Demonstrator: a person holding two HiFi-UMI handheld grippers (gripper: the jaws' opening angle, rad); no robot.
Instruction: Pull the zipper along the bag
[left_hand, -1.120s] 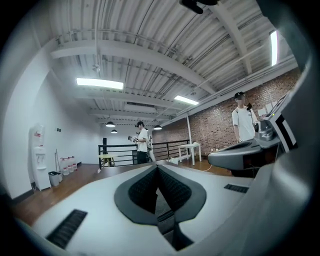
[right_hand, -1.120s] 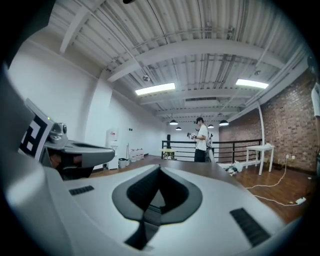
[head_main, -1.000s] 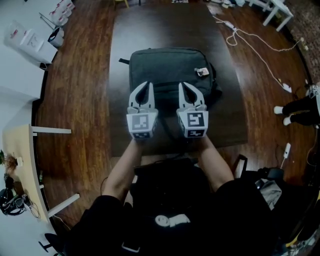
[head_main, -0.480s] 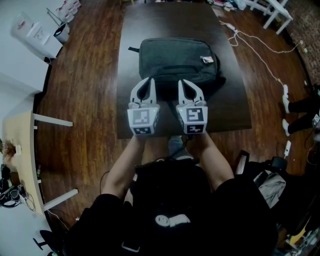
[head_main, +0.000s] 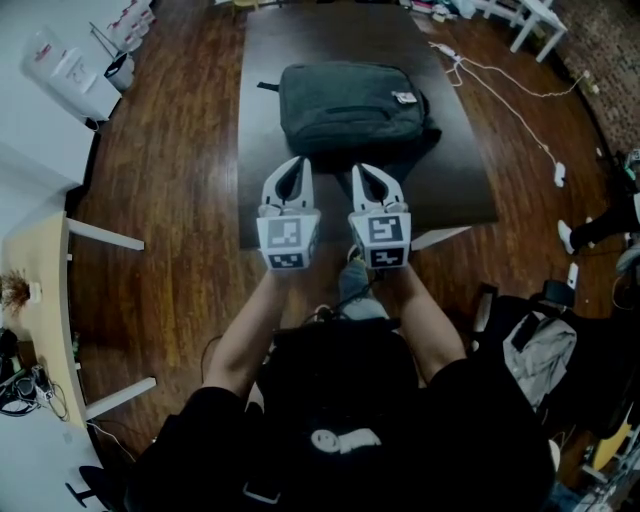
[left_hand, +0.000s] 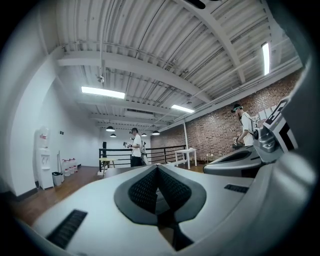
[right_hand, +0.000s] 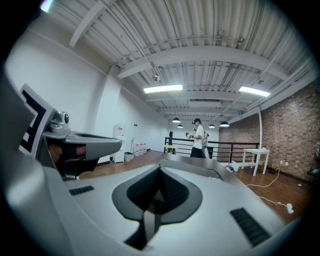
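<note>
From the head view, we see the bag (head_main: 352, 108) lying flat on a dark table (head_main: 455, 185) above a wooden floor (head_main: 170, 190). The left gripper (head_main: 296, 162) and right gripper (head_main: 360, 170) hover just short of the bag.

In the left gripper view, the jaws press together, empty, under a ribbed ceiling (left_hand: 150, 50) beside a brick wall (left_hand: 215, 132).

In the right gripper view, the jaws likewise meet on nothing, facing a white wall (right_hand: 75, 90) and a black railing (right_hand: 225, 147).

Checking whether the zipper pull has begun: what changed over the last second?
The left gripper and right gripper drew back from the bag: earlier over its near edge, now short of it, above the table. Nothing was gripped. Both jaws stayed together, empty; the bag lies as before.
</note>
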